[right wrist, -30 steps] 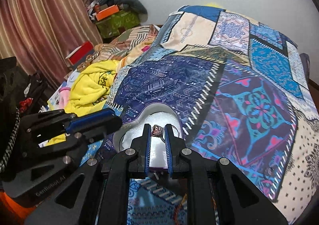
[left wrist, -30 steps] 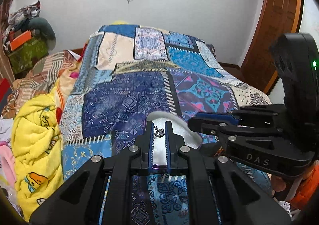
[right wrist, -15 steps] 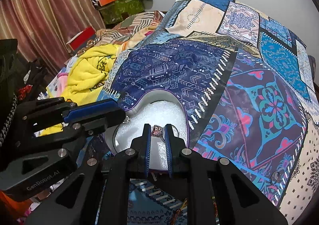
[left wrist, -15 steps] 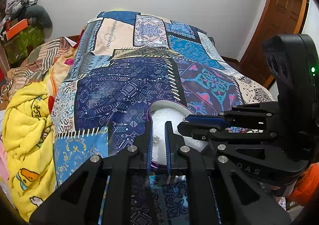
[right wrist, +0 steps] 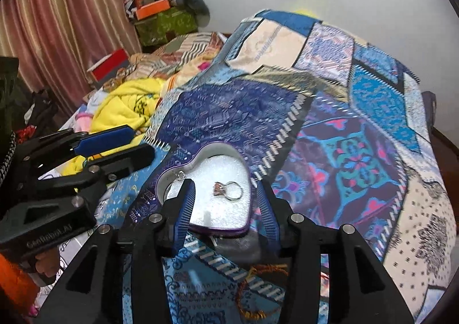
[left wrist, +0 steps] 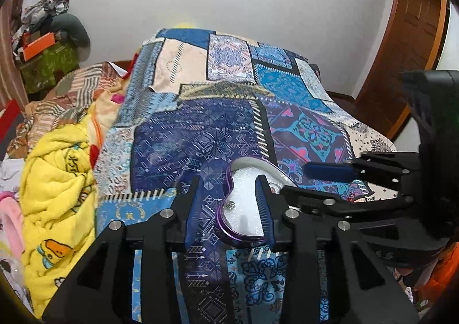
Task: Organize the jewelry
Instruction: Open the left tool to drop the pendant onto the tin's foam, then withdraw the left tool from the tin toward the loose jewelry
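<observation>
A purple heart-shaped jewelry box with white foam lining lies open on the patchwork bedspread; it also shows in the left wrist view. A silver ring with a dark stone lies on the foam. A small silver charm lies near the box's left lobe, seen too in the left wrist view. My right gripper is open and empty, straddling the box. My left gripper is open and empty over the box's left edge.
The patchwork bedspread covers the bed. A yellow blanket is heaped at the left. An orange-red cord bracelet lies near the bed's front edge. Clutter, boxes and a curtain stand at the far left; a wooden door is right.
Both grippers have opened. The right one let go of the ring and the left one let go of the charm; both pieces now lie on the foam in the box.
</observation>
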Demonstrator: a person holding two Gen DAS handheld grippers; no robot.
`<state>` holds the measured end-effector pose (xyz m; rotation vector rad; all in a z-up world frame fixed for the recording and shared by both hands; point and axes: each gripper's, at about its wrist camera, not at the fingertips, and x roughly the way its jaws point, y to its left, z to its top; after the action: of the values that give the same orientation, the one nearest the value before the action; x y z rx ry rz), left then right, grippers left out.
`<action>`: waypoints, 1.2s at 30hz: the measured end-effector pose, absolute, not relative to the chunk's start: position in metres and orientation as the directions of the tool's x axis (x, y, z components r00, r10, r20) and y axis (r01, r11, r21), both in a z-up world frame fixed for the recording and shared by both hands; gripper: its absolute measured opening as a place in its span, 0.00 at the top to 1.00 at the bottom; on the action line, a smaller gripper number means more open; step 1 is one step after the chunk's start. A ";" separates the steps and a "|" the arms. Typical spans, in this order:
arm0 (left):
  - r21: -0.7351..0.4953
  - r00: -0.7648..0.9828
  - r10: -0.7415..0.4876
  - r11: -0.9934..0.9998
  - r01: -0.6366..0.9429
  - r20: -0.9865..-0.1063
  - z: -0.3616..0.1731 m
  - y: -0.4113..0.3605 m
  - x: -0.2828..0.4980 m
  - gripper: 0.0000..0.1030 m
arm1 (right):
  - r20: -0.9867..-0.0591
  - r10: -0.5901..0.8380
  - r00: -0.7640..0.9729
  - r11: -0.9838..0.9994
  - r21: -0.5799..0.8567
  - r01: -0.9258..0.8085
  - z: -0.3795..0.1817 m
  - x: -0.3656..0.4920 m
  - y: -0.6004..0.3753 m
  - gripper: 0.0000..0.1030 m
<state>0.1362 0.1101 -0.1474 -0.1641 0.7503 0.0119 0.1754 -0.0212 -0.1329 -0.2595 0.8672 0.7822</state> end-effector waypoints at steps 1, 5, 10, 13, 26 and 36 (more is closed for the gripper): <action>-0.139 0.737 -0.040 0.988 -0.074 -0.675 -0.144 0.110 0.134 0.65 | -0.759 0.508 0.406 0.705 0.097 -0.702 -0.129 0.174 -0.025 0.60; -0.130 0.761 -0.023 0.988 -0.082 -0.648 -0.128 0.108 0.123 0.58 | -0.739 0.505 0.447 0.729 0.087 -0.679 -0.114 0.165 -0.040 0.60; -0.108 0.782 -0.004 0.991 -0.081 -0.623 -0.110 0.098 0.108 0.58 | -0.708 0.499 0.499 0.756 0.074 -0.651 -0.097 0.154 -0.061 0.60; -0.092 0.789 0.003 0.993 -0.075 -0.614 -0.103 0.090 0.101 0.56 | -0.688 0.495 0.530 0.770 0.065 -0.635 -0.088 0.146 -0.075 0.60; -0.072 0.771 -0.033 0.997 -0.017 -0.636 -0.102 0.040 0.099 0.34 | -0.664 0.400 0.632 0.858 0.029 -0.513 -0.087 0.129 -0.147 0.41; -0.083 0.656 -0.128 0.992 0.100 -0.744 -0.147 -0.014 0.122 0.33 | -0.711 0.316 0.628 0.904 0.024 -0.428 -0.109 0.134 -0.187 0.41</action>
<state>0.1223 -0.0138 -0.1468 -0.0353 0.8457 -0.1292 0.1340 -0.1865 -0.1090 -0.1524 0.7831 0.4282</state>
